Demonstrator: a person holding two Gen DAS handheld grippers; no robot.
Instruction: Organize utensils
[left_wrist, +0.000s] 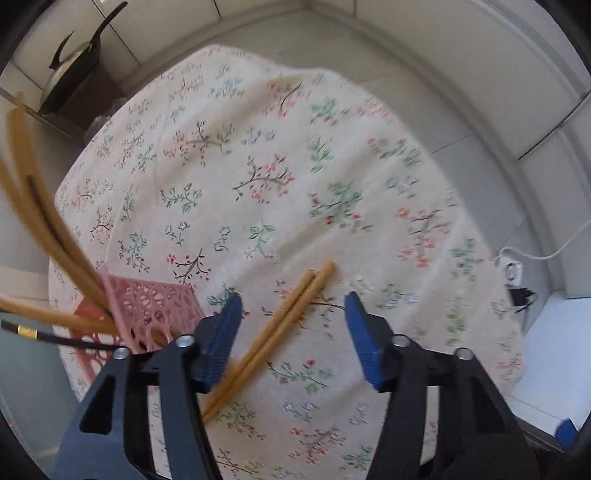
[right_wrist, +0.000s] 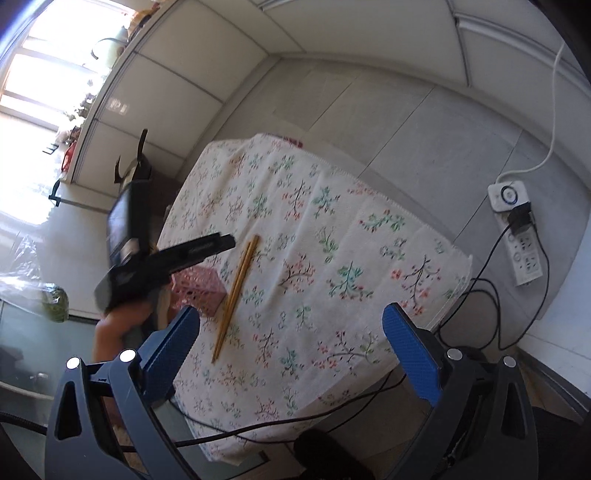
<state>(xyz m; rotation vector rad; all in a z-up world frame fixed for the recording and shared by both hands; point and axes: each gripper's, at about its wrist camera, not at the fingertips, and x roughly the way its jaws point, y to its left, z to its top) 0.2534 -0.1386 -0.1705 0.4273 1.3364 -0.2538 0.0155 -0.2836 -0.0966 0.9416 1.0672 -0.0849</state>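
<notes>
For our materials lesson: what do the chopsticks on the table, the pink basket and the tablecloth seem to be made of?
Chopsticks: probably wood or bamboo, judging by the matt tan colour and plain surface.
Pink basket: likely moulded plastic, given its even colour and openwork lattice walls.
Tablecloth: woven fabric with a printed flower pattern, soft folds and draped edges.

The pink basket (left_wrist: 153, 308) is the landmark: in the left wrist view the left gripper's (left_wrist: 293, 332) near finger covers its lower corner, and the wooden utensils (left_wrist: 44, 221) rising out of it run off the left edge, so their tops cannot be seen; the pair of chopsticks (left_wrist: 280, 325) just right of the basket has its near end hidden behind that same finger. In the right wrist view the left gripper, blurred, hides the basket's (right_wrist: 201, 286) left part; the dark object (right_wrist: 129, 214) beyond the basket is too blurred to name.
</notes>
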